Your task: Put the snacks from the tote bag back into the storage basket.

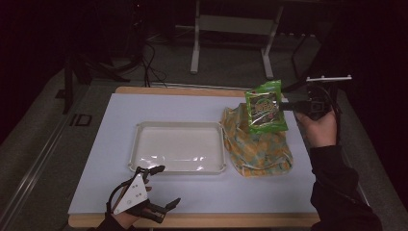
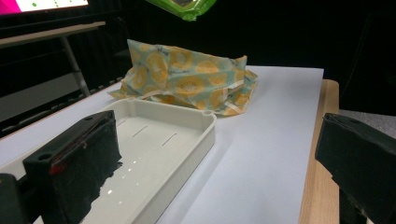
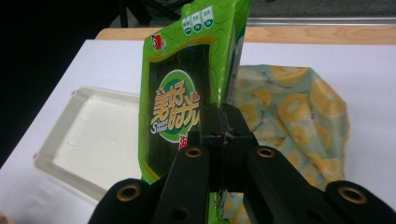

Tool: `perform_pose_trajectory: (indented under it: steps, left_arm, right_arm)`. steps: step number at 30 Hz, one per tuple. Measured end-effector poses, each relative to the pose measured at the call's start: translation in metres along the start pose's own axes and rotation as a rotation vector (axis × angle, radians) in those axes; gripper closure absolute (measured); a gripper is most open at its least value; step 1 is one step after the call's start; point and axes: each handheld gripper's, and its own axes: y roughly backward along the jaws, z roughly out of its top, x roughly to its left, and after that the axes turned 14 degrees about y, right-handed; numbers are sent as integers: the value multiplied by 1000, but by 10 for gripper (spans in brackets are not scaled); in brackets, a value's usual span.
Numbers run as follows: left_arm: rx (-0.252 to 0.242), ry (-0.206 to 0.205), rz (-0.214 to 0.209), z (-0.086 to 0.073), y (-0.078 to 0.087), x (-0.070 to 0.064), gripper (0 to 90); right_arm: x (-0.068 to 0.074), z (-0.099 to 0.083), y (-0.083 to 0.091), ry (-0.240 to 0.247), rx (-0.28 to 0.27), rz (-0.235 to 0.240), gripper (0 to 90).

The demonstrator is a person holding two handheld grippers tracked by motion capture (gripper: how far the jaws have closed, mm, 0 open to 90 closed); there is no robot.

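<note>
My right tongs point(image 1: 288, 106) pinch the green snack packet point(image 1: 264, 111) above the patterned bag point(image 1: 260, 149); I should carry it level to the tray point(image 1: 144, 127) while my left tongs point(image 1: 161, 187) idle open near the tabletop's point(image 1: 269, 192) front edge.

We read this as a lab or recording studio, not a home: dark room, grey carpet floor point(image 1: 43, 144), cables point(image 1: 149, 62) trailing behind the table. A wooden table point(image 1: 192, 220) carries a white sheet point(image 1: 269, 192), metal stand legs point(image 1: 195, 48) rise beyond, and a lit monitor point(image 2: 42, 4) glows in the left gripper view.
</note>
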Motion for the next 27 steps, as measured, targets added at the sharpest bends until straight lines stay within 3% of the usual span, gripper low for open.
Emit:
perform_pose_trajectory:
  steps: [14,27]
  left_arm:
    - [1,-2,-1,0,1,0,4]
    - [1,-4,-3,0,1,-1,4]
  right_arm:
    - [29,9,-19,25,-28,76,895]
    - [53,2,-45,35,-38,163,895]
